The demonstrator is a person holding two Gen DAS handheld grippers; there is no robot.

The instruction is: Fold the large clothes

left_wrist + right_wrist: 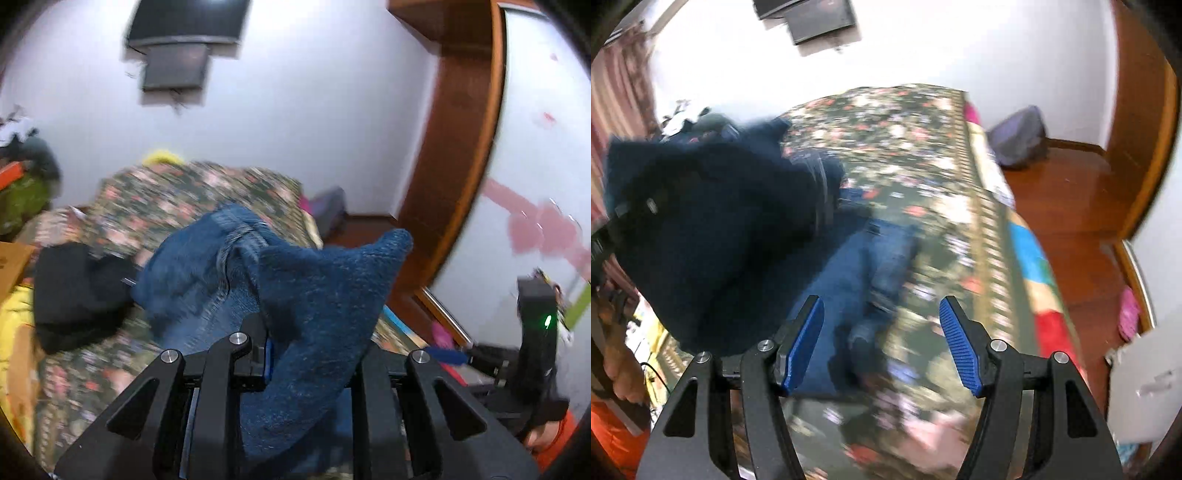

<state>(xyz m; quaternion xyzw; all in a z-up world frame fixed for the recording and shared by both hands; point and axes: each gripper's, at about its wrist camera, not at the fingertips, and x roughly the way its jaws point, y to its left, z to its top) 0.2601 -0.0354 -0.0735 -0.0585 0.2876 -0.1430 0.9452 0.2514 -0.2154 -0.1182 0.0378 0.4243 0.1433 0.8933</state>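
Observation:
My left gripper point(306, 350) is shut on a fold of a fuzzy dark blue garment point(325, 291), lifted above the bed. Blue denim point(192, 273) hangs behind it. In the right wrist view the same dark blue garment point(713, 229) hangs raised at left, and the blue denim point(864, 258) trails down onto the floral bedspread point(905, 147). My right gripper point(882, 336) is open and empty above the denim. It also shows at the right in the left wrist view point(447, 354).
A black garment point(74, 291) lies on the bed at left, by yellow fabric point(14, 332). A wooden door frame point(461, 147) and wooden floor point(1071, 192) are right of the bed. A grey bag point(1019, 140) sits on the floor by the wall.

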